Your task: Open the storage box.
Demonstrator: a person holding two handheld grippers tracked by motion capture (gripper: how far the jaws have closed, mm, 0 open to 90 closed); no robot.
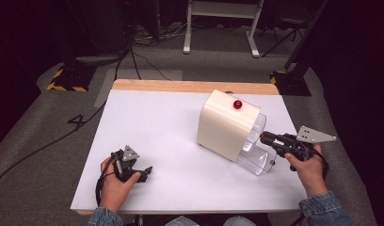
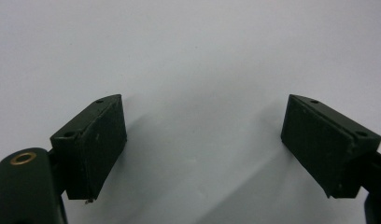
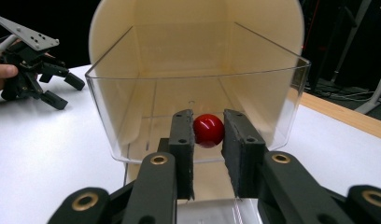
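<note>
Right gripper (image 3: 208, 135) has its jaws clamped on the red knob (image 3: 208, 130) of the clear drawer (image 3: 109, 116), pulled out of the cream box (image 1: 228, 123) at the table's right. Left gripper (image 1: 142, 173) rests near-left, jaws apart.

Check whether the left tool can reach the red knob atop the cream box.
Probably yes: bare table lies between the left tool and the box, the top knob is uncovered, and the right tool holds the drawer knob elsewhere.
</note>
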